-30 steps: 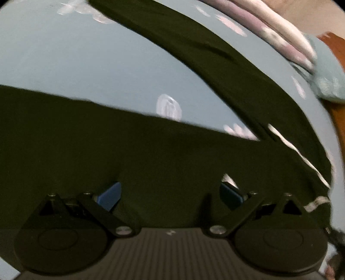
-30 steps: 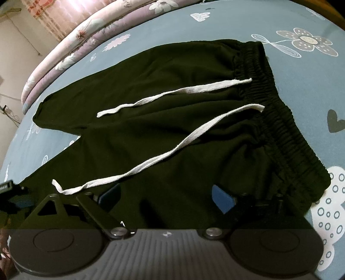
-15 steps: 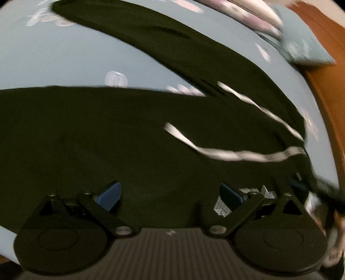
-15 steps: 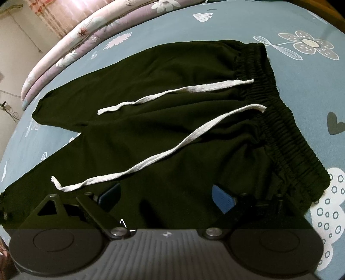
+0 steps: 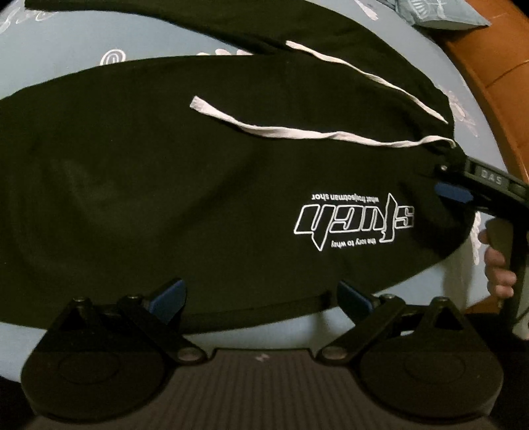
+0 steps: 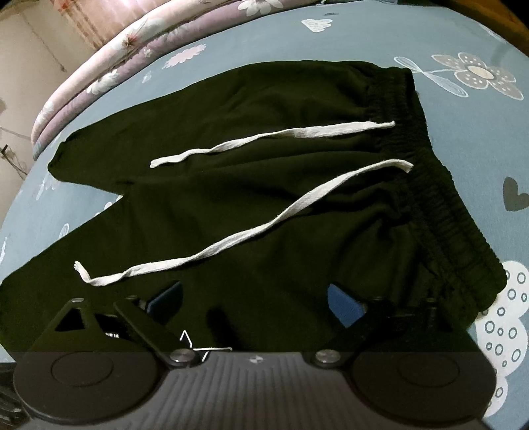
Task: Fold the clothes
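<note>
A blue bed sheet [image 6: 463, 139] with white flowers, hearts and clouds is spread over the bed. A rolled pink and purple flowery blanket [image 6: 109, 72] is seen far ahead of the right jaws, at the bed's far edge, with a pale wall behind it. In the left view, a blue pillow [image 5: 439, 13] is seen far ahead and to the right of the left jaws, and a brown wooden bed frame [image 5: 489, 72] is seen along the right side.

Black pants [image 6: 264, 198] are laid flat on the sheet. Two white drawstrings [image 6: 251, 231] are stretched across them. The stretchy waistband [image 6: 439, 205] is seen ahead and to the right of the right jaws, and the two legs reach away to the left. White printed letters [image 5: 357, 218] are seen on the cloth, ahead and to the right of the left jaws.

The left gripper [image 5: 261, 297] is held with its jaws wide apart. The near edge of the pants is found right between its blue pads [image 5: 167, 297]. Nothing is pinched by them.

The right gripper [image 6: 254, 304] is also held with its jaws wide apart, just over the black cloth near the waistband. Whether the cloth is touched cannot be told. In the left view this gripper is seen at the far right, and part of a hand [image 5: 499, 271] is seen on its handle.
</note>
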